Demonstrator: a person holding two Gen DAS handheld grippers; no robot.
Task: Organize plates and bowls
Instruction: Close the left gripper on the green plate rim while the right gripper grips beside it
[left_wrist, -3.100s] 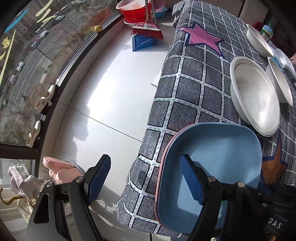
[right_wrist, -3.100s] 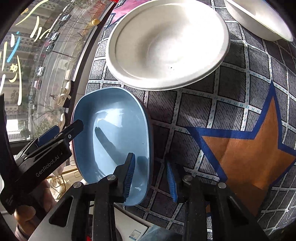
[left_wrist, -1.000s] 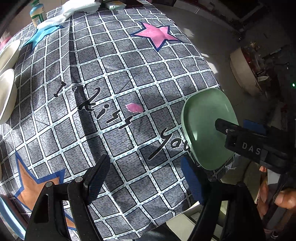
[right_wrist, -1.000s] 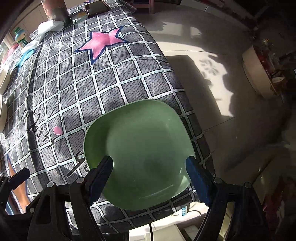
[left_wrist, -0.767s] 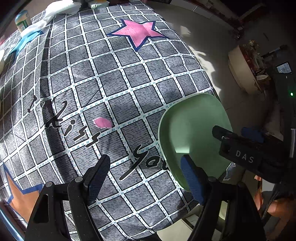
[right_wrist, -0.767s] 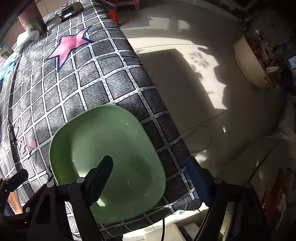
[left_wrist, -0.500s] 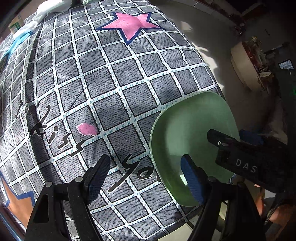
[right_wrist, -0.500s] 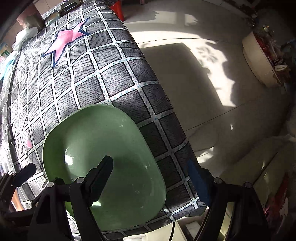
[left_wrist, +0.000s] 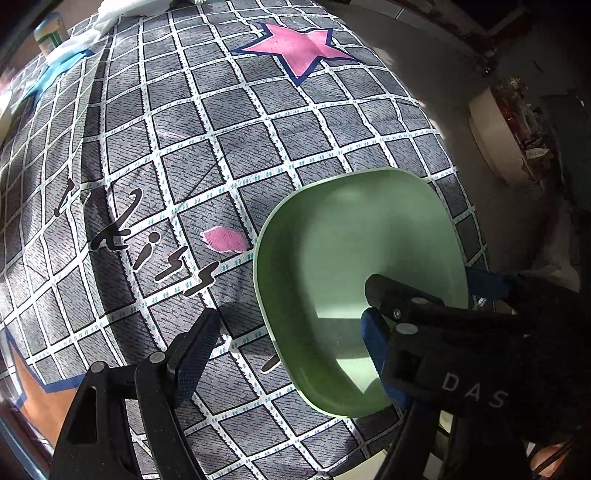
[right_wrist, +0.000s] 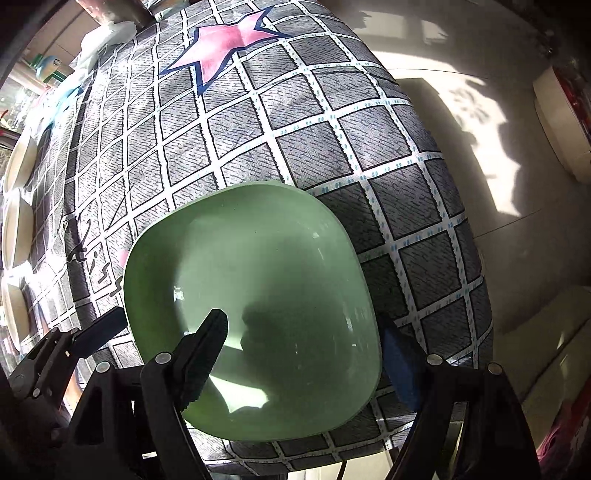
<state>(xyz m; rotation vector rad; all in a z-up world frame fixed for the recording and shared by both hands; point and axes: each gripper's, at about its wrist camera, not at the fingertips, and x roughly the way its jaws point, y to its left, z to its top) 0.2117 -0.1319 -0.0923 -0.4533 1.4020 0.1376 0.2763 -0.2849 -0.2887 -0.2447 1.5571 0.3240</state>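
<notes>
Green plate (right_wrist: 255, 310) at the near corner of a checked tablecloth (right_wrist: 332, 110), empty. Right gripper (right_wrist: 306, 354) poised above, fingers spread wide astride its right rim, no contact visible. Left gripper (left_wrist: 291, 343) alongside, jaws likewise apart, straddling the left rim.

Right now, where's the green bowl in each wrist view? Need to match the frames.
Left wrist: green bowl sits right of centre, its lower right part hidden behind the right gripper.
Right wrist: green bowl fills the lower centre, between the open fingers of the right gripper.
Shared landmark: the pink star on the tablecloth, top centre in the left view, top left-centre in the right.
</notes>
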